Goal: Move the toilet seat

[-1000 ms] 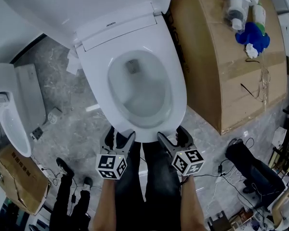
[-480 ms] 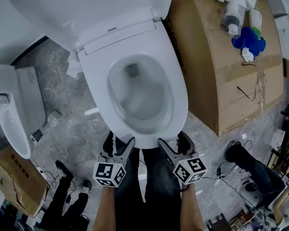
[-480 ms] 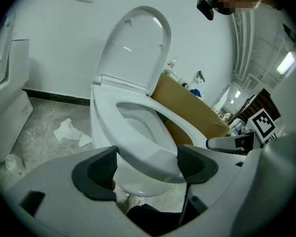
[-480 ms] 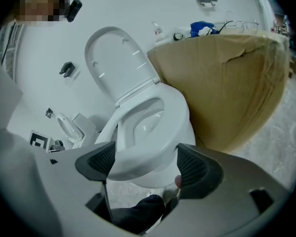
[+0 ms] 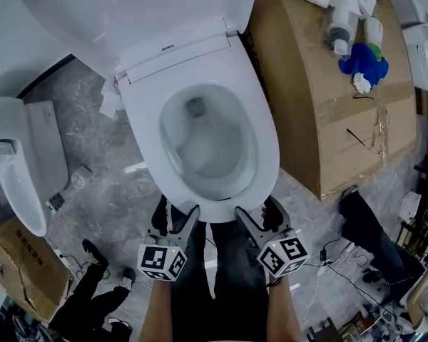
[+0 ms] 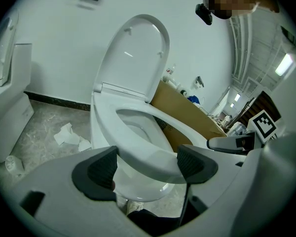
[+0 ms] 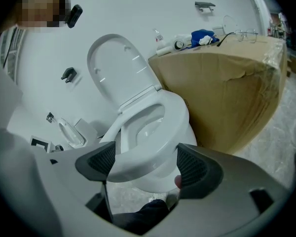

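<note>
L gripper & R gripper at seat front rim — jaws wide on both, rim between them (lid up). Box just beside toilet.

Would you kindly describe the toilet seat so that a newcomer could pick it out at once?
Find the large cardboard box; the white toilet stands right beside it. The toilet seat is the flat oval ring over its bowl. Unlike the solid lid raised behind it, it has a wide opening in the middle.
</note>
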